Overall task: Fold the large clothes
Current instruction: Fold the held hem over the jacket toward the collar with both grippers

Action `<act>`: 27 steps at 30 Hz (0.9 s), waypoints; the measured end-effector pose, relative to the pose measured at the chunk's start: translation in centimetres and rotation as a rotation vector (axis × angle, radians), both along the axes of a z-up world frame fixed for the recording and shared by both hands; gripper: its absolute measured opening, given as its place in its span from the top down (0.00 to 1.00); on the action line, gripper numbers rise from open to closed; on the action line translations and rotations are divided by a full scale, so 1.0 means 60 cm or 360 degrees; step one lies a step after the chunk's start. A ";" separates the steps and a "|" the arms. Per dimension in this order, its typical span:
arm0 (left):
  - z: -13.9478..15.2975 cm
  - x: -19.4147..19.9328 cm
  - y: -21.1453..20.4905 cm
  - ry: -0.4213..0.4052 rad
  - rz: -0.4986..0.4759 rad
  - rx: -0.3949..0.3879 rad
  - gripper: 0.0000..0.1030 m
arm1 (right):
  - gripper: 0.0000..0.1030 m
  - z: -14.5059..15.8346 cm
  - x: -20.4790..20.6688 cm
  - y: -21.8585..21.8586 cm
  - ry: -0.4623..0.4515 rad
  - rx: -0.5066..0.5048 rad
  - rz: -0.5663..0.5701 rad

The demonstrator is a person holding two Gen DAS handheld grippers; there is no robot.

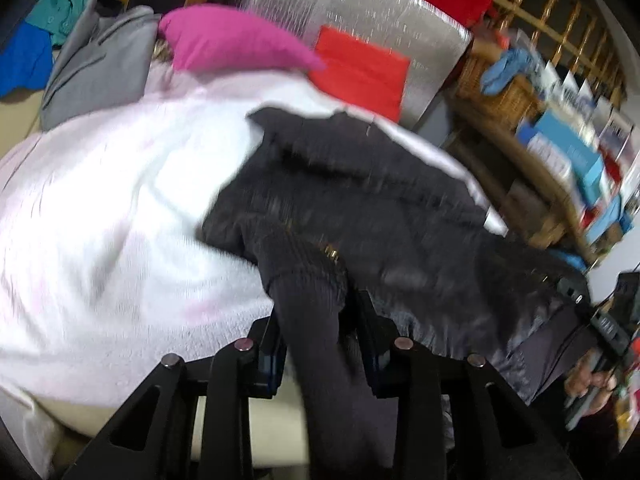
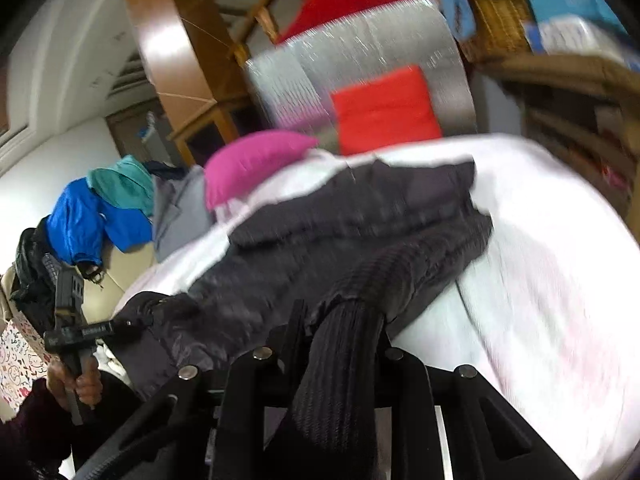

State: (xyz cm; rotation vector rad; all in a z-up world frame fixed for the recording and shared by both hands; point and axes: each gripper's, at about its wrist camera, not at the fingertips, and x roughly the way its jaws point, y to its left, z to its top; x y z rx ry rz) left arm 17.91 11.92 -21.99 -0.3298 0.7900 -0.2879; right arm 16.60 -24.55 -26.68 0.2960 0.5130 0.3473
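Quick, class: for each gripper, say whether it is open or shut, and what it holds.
Left gripper: shut on a ribbed cuff of the dark jacket.
Right gripper: shut on the jacket's other ribbed cuff.

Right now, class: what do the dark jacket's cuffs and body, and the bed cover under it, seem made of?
Dark jacket: cuffs look ribbed knit, fine parallel ridges; body looks smooth, slightly shiny woven synthetic, possibly padded. Bed cover: pale, matte, soft-looking textile; blur hides its weave.

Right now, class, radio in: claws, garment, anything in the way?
Left claw shut on dark jacket cuff. Right claw shut on other cuff. Jacket sprawled on white cover. Pink pillow beyond, apart.
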 end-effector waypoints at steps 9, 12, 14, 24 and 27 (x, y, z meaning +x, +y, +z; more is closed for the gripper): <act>0.096 0.106 -0.007 -0.0140 -0.0062 -0.0086 0.78 | 0.79 0.065 0.088 -0.021 -0.0178 0.0095 -0.0050; 0.114 0.155 -0.012 -0.0152 -0.0070 -0.0104 0.78 | 0.79 0.081 0.124 -0.038 -0.0200 0.0115 -0.0098; 0.126 0.200 -0.010 -0.0151 -0.0063 -0.0127 0.78 | 0.79 0.088 0.158 -0.049 -0.0204 0.0133 -0.0119; 0.127 0.440 -0.008 -0.0051 0.0034 -0.0138 0.78 | 0.79 0.101 0.386 -0.083 -0.0194 0.0131 -0.0264; 0.115 0.496 -0.005 -0.0026 0.0074 -0.0098 0.78 | 0.79 0.090 0.454 -0.099 -0.0174 0.0133 -0.0344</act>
